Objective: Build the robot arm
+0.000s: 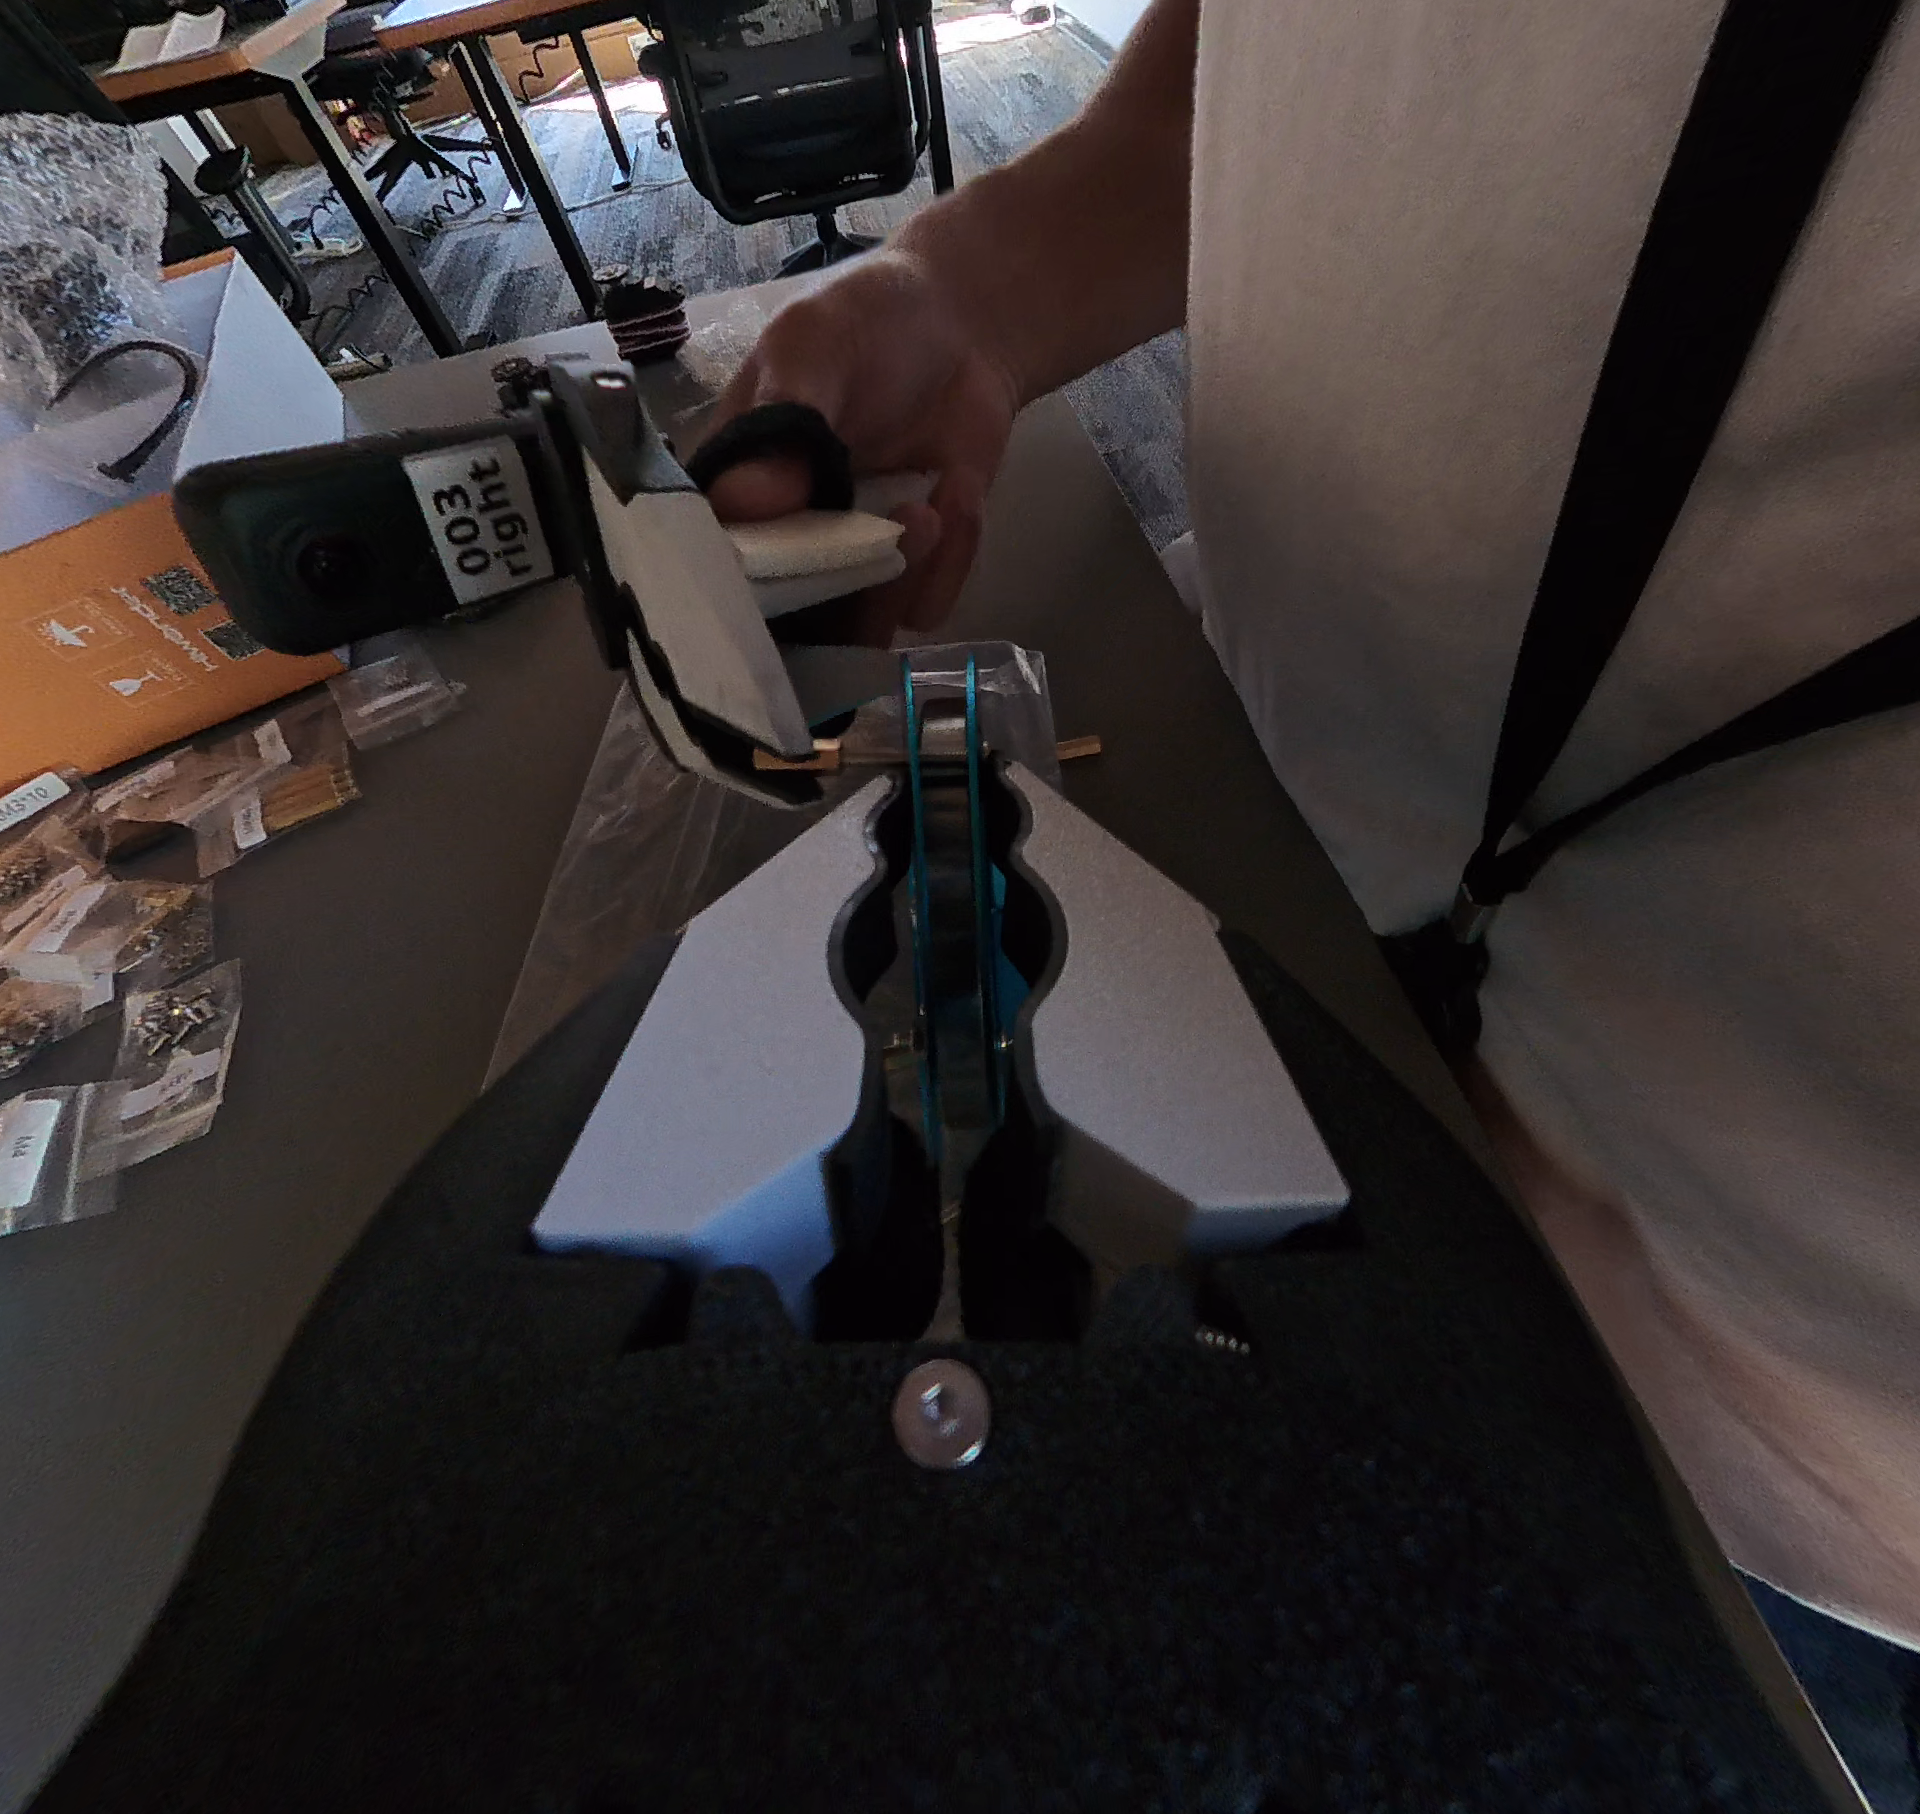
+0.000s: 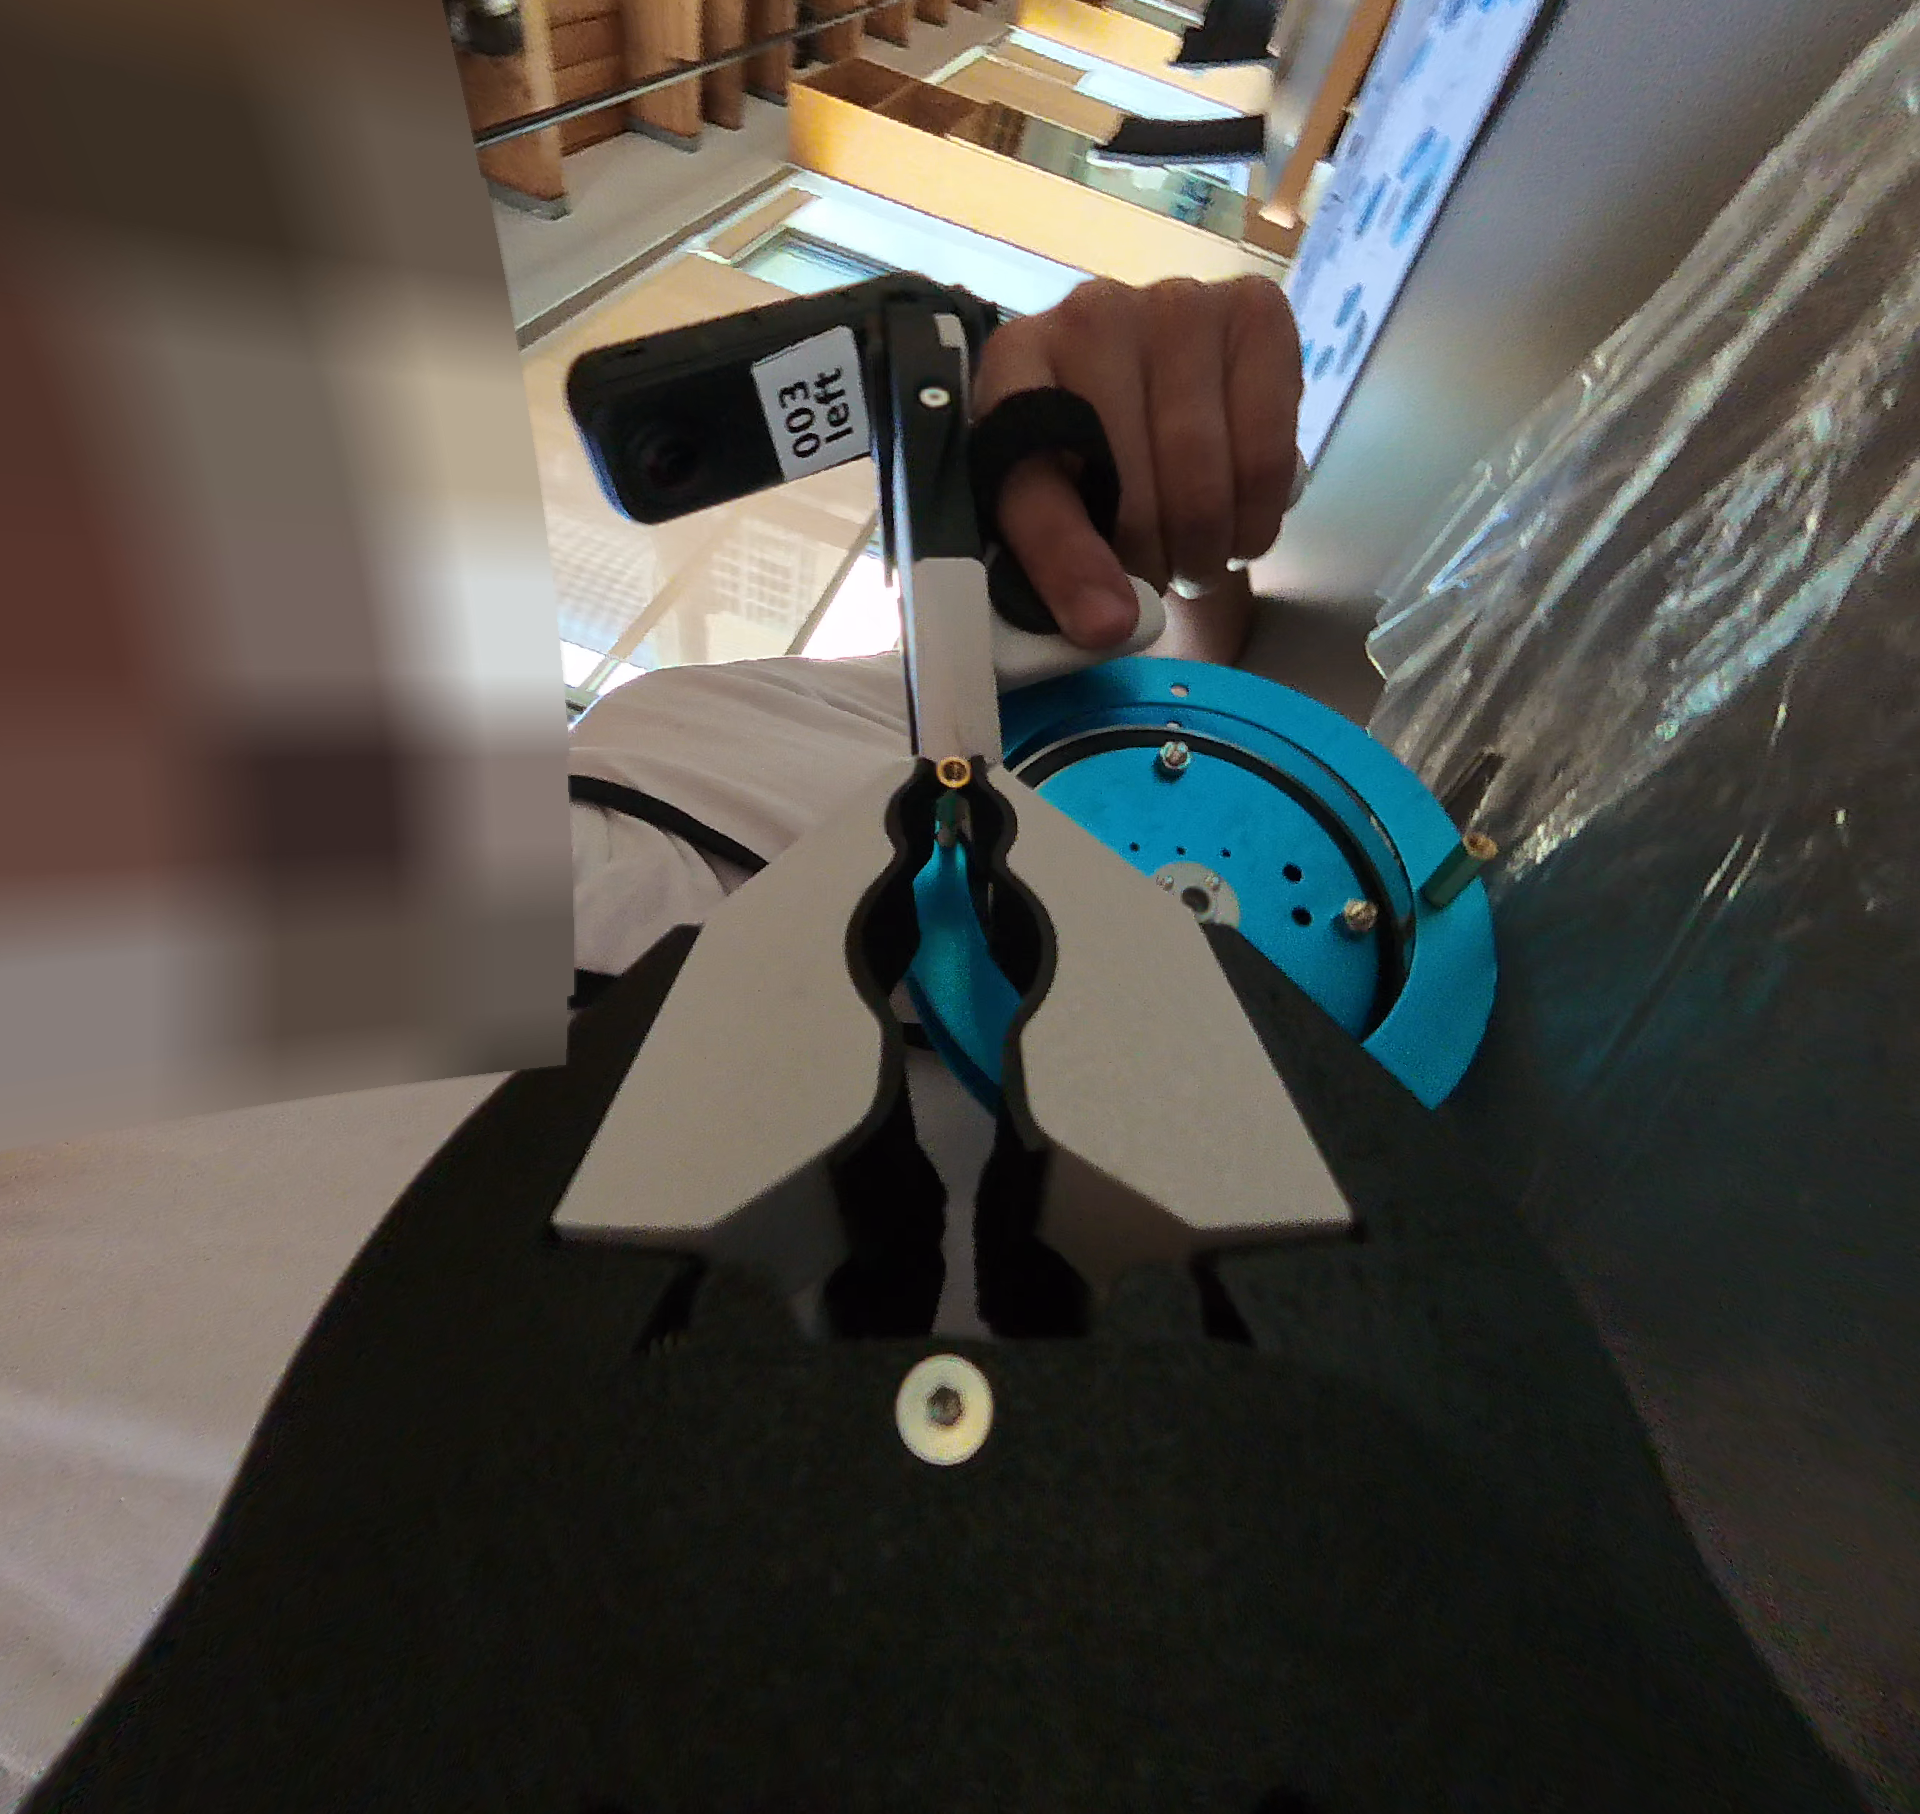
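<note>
Left wrist view: left gripper (image 1: 943, 798) is clenched on the blue disc assembly (image 1: 940, 725), which stands edge-on between the fingers, two thin blue rims visible; looks held that way to present the faces sideways. Right gripper (image 1: 805, 751) comes in from the left of the disc, its tips pinching a brass standoff (image 1: 795, 756) lying horizontal and pointing at the disc face. Another brass standoff (image 1: 1075, 748) sticks out of the disc's far side. Clear plastic bag (image 1: 644, 829) lies under the disc on the grey table (image 1: 416, 985). Well left of the disc: orange box (image 1: 94, 642) and small bags of hardware (image 1: 156, 933). Right wrist view: right gripper (image 2: 953, 777) is closed on the brass standoff (image 2: 953, 773), seen end-on at the tips, just at the edge of the blue disc assembly (image 2: 1299, 829). Disc face shows screws and a standing standoff (image 2: 1460, 871) near its rim. Left gripper (image 2: 951, 715) clamps the disc from above, a hand (image 2: 1143, 455) on its handle. Crinkled plastic bag (image 2: 1662, 569) sits right of the disc. Judgement: the disc is held steady so the standoff can line up with a hole; cannot tell whether the standoff touches the disc.
</note>
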`<state>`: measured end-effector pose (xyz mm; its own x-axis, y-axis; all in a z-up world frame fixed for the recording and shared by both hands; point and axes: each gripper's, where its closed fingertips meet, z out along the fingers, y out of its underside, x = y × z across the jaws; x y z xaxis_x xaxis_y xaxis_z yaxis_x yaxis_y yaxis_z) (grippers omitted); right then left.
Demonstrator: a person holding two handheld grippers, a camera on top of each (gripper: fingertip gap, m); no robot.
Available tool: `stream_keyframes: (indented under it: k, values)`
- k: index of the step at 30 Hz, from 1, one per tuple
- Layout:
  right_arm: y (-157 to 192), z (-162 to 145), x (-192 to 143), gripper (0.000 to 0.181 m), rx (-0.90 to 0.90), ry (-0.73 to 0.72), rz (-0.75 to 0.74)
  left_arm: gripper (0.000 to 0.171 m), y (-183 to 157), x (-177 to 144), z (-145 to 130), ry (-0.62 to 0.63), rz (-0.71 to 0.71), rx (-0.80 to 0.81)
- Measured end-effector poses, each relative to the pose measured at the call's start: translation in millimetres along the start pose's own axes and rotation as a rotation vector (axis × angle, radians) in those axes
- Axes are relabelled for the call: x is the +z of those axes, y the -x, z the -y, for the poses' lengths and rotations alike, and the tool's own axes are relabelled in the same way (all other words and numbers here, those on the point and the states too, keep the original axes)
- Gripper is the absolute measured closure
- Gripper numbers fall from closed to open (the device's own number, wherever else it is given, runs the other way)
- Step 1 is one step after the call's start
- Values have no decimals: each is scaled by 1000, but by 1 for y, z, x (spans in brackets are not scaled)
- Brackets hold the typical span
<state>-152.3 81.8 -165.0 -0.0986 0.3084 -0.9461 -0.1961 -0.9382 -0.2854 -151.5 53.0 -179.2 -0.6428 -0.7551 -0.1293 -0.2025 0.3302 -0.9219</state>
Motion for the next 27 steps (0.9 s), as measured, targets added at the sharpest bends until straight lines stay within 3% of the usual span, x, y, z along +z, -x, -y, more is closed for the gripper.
stream_keyframes:
  k: [8,10,12,14,16,19,23,27]
  values:
    - [-7,1,-1,175,66,174,-400,157,3,-1,-1,14,25,-5]
    - [-6,3,0,174,-8,221,-483,157,5,-2,-2,23,46,12]
    - [-1,6,-2,170,-208,293,-514,158,5,-5,-3,33,61,32]
    - [13,9,-5,177,-494,351,-462,158,1,-6,-3,37,78,64]
    - [28,10,-8,168,-797,361,-383,158,-8,-3,-1,47,108,99]
    - [40,2,-8,153,-1080,382,-331,158,-29,4,-1,75,177,171]
    - [38,-48,-4,133,-1120,704,-277,158,-55,17,-7,161,265,309]
    - [36,-84,0,141,-1126,1020,-185,158,-66,26,-13,232,337,425]
